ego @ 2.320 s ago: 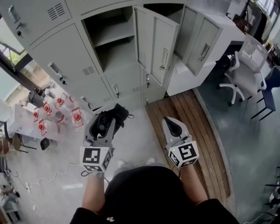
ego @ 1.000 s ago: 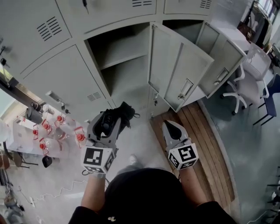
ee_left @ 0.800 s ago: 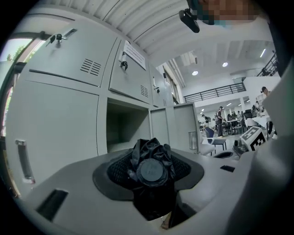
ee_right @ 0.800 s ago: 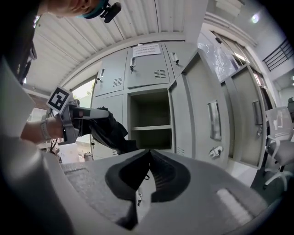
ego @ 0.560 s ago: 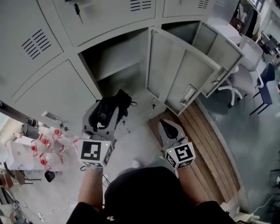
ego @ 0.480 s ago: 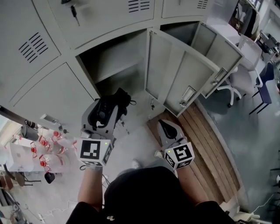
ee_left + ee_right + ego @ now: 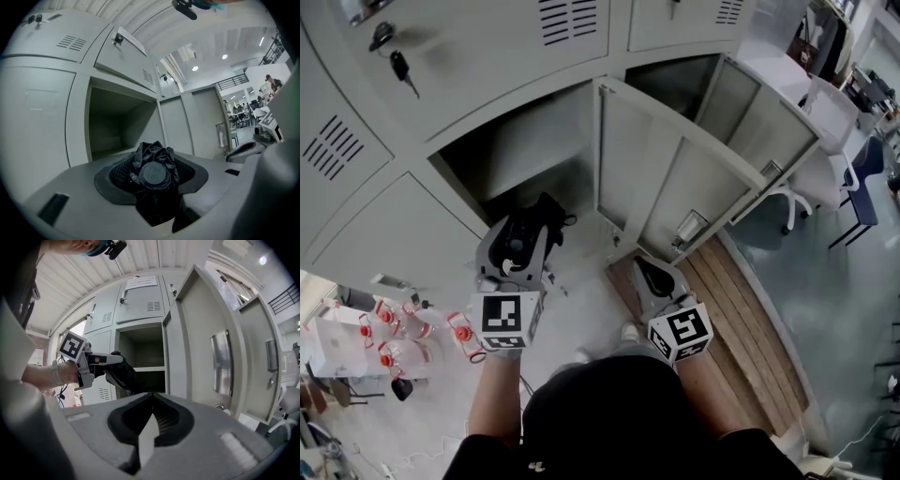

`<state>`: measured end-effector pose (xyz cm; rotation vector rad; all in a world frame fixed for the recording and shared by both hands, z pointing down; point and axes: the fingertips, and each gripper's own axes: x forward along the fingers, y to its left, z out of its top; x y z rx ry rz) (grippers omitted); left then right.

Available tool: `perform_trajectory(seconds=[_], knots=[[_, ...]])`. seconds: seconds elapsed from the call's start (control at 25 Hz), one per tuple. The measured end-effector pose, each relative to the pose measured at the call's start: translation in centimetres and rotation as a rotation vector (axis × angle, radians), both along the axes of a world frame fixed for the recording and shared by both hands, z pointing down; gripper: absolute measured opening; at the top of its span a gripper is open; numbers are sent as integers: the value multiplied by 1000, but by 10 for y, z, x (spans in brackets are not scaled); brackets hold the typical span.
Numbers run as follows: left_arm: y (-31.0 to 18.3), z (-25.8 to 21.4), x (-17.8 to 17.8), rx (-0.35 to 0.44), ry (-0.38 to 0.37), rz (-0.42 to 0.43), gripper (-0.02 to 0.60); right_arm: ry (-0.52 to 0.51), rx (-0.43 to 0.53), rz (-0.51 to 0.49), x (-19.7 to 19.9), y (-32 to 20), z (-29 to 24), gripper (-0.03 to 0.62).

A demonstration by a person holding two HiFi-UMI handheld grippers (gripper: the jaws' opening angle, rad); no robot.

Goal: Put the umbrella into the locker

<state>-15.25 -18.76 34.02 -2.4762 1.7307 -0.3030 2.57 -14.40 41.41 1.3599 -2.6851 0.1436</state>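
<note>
- Key point(image 7: 395, 64): hangs from the lock of a shut door at your 10 o'clock in the head view.
- Bottles point(image 7: 461, 334): red-capped, on the floor at 8 o'clock of your left hand.
- Left gripper point(image 7: 528, 232): clenched on the umbrella point(image 7: 154, 174). Its own view shows the black folded fabric and round end cap wedged between the jaws.
- Umbrella, place: in your left gripper, in the air before the open locker point(image 7: 520, 155), which lies at 12 o'clock of it. In the right gripper view its far end overlaps the opening's left edge. You cannot tell whether it has crossed the sill.
- Locker: grey, with one shelf across it.
- Door point(image 7: 661, 178): swung open toward you, at 2 o'clock of the left gripper, with its handle near the lower edge.
- Right gripper point(image 7: 643, 268): jaws pressed together on nothing. It sits at 4 o'clock of the left one, well apart from it, below the door's lower edge.
- Second door point(image 7: 764, 117): open, at 1 o'clock of the right gripper.
- Boards point(image 7: 741, 319): wooden, on the floor at 4 o'clock of the right gripper.
- Chair point(image 7: 825, 117): white, at 2 o'clock, beyond the second door.
</note>
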Motion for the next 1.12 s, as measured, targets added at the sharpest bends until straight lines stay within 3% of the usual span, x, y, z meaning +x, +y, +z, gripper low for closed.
perform_trajectory(seconds=[0.36,0.64,1.12], knots=[[-13,31,5,-17,-18,-39,229,3,-36,-21,4,-9,13,-3],[-19,71,-4,-129,19,-95,239,-18,-72,-35,5,-4,19,-3],[-37,144,12,-301,31,-90,247,7,-110,-10,18,5,33,-3]])
